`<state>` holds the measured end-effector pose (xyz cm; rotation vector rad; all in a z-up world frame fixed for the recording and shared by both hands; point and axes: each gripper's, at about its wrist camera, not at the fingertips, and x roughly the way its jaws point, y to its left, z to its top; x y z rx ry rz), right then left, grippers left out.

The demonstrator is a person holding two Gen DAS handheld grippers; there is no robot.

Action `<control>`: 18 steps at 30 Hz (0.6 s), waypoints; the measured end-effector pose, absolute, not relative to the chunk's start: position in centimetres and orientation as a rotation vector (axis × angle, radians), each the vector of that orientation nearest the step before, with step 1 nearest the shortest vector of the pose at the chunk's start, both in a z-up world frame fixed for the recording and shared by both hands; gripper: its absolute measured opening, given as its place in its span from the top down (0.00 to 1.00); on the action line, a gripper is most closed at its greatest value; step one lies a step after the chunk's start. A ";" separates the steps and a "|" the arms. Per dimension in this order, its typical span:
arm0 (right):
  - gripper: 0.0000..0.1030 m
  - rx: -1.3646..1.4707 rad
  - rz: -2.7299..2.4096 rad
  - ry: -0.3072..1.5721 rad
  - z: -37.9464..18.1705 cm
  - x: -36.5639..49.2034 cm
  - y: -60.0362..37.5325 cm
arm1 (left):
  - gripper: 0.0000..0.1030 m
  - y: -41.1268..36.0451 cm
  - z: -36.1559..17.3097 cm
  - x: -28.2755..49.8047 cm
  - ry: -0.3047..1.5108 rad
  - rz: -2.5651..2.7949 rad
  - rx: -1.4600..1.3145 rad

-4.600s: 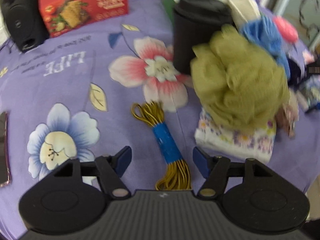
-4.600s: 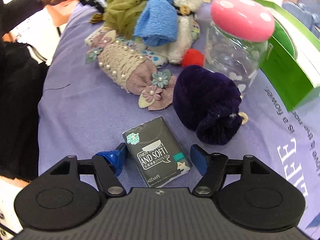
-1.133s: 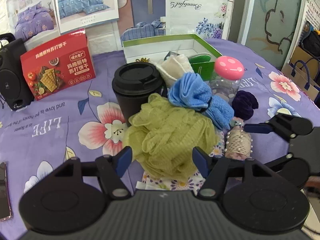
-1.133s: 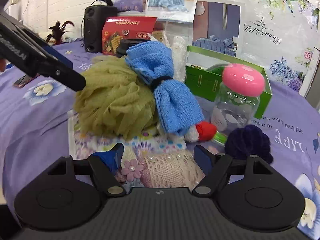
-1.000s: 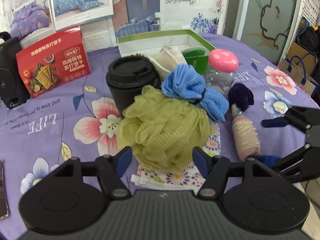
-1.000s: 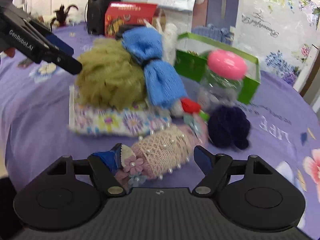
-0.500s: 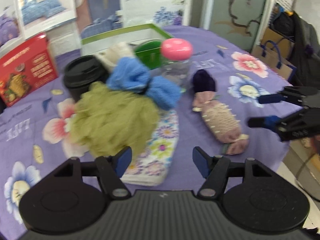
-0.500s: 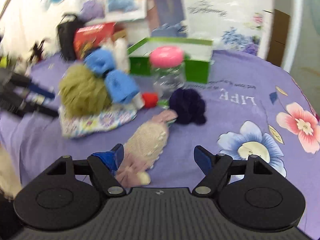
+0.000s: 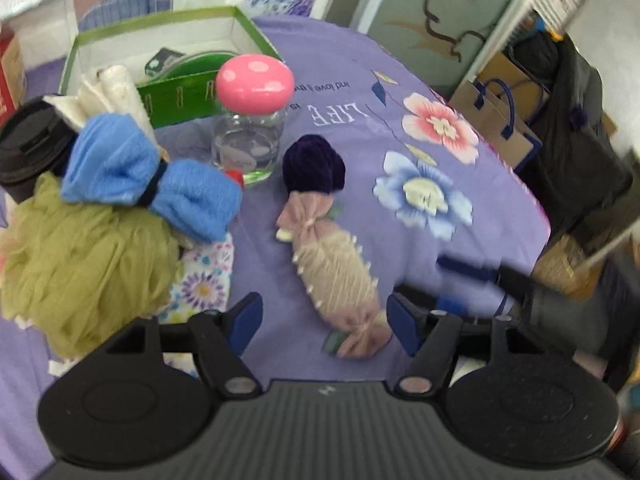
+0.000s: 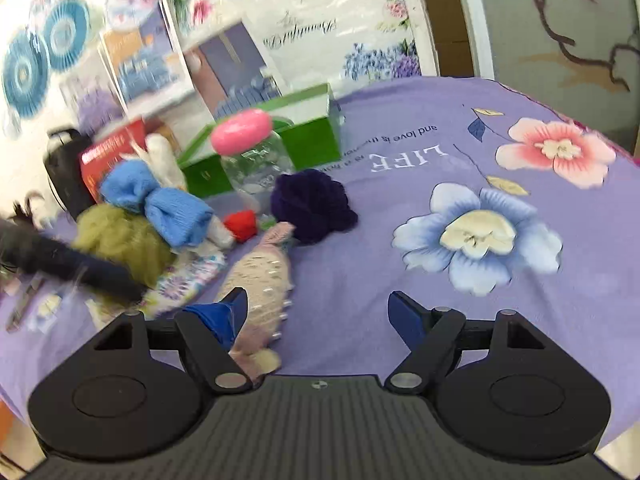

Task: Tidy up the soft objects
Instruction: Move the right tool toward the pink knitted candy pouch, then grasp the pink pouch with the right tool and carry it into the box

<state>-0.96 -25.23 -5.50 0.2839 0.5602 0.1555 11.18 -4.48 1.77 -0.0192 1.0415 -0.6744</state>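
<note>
On the purple tablecloth (image 9: 360,64), pink lace roll (image 9: 334,272) flat, lengthwise toward velvet scrunchie (image 9: 312,168)

my left gripper (image 9: 324,318): black ribbed body, two round black discs, blue finger pads, silver screws at both finger pivots
my right gripper (image 10: 318,314): same black ribbed body, blue pads, silver pivot screws

The purple flowered tablecloth (image 10: 400,240) carried the white word "LIFE", seen upside down, with a smaller dark line above it reading "and love is" before trailing into blur. White print on the red box (image 10: 114,150) was too blurred to read.
</note>
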 end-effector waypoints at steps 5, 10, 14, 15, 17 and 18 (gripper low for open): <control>0.38 0.152 0.203 0.544 -5.8 0.1 -21.0 | 0.32 -10.1 -0.1 15.6 1.187 -0.574 0.007; 0.38 0.093 0.169 0.589 -7.4 2.7 -19.2 | 0.32 -12.6 -4.5 18.9 1.356 -0.525 0.009; 0.37 -0.065 0.154 0.598 -8.8 2.8 -17.7 | 0.39 -12.1 -5.1 19.6 1.351 -0.544 -0.041; 0.38 -0.103 0.158 0.590 -8.9 2.7 -17.4 | 0.48 -12.0 -5.0 19.5 1.348 -0.551 -0.047; 0.58 -0.089 0.209 0.577 -8.4 2.5 -17.7 | 0.53 -11.6 -5.0 19.5 1.353 -0.564 -0.054; 0.68 -0.069 0.216 0.578 -8.2 2.4 -18.0 | 0.53 -11.5 -4.7 19.3 1.335 -0.561 -0.042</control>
